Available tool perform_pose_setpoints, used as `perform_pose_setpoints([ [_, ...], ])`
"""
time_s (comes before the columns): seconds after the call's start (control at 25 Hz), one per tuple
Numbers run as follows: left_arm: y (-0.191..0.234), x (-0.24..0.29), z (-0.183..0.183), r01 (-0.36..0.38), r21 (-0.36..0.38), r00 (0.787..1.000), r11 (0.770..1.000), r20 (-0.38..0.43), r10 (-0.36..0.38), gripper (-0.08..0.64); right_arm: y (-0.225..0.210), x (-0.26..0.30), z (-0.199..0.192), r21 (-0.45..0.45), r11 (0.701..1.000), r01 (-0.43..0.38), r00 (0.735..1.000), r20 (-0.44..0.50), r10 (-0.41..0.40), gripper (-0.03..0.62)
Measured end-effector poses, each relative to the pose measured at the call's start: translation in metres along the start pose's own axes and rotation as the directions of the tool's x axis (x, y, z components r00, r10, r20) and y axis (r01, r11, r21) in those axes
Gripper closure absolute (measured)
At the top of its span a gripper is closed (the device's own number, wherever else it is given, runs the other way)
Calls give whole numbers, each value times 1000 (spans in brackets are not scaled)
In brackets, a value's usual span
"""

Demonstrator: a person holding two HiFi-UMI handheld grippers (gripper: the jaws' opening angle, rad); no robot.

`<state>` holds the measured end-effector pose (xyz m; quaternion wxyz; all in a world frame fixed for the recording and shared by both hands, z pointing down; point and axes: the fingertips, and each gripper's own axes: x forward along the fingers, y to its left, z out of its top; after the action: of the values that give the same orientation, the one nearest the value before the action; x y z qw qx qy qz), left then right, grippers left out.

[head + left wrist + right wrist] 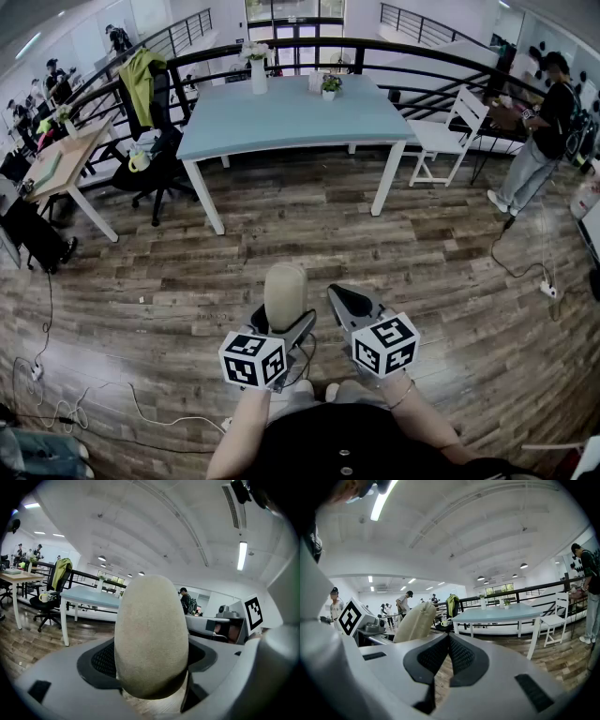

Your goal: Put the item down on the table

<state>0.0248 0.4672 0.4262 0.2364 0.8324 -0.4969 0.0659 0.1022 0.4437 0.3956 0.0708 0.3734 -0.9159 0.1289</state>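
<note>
A beige, egg-shaped padded item point(285, 295) stands upright between the jaws of my left gripper point(284, 323), which is shut on its lower part. In the left gripper view the item point(151, 634) fills the middle and hides the fingertips. My right gripper point(349, 300) hangs just to its right, pads together and holding nothing; in the right gripper view its tips point(449, 637) meet, with the item point(415, 623) to their left. The light-blue table point(291, 117) stands well ahead across the wooden floor, also seen as the table point(89, 596) and the table point(497, 613).
A white vase point(259, 70) and a small potted plant point(329, 87) stand at the table's far edge. A white chair point(450, 136) is at its right, an office chair with a yellow-green jacket point(150, 94) at its left. A person point(544, 131) stands far right. Cables point(56, 403) lie lower left.
</note>
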Motion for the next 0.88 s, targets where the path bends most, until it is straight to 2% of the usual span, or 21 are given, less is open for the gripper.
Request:
perform_pose_setpoints([
  [0.56, 29, 7, 13, -31, 2, 999, 1000, -8, 31, 163, -3, 20, 9, 0, 1000, -1, 1000, 15, 1, 586],
  [0.72, 40, 4, 17, -17, 12, 1000, 1000, -2, 17, 163, 4, 26, 14, 35, 999, -14, 998, 59, 11, 584],
  [0.88, 49, 5, 22, 1, 26, 1000, 1000, -3, -1, 163, 1, 34, 11, 36, 999, 23, 998, 54, -25, 584],
])
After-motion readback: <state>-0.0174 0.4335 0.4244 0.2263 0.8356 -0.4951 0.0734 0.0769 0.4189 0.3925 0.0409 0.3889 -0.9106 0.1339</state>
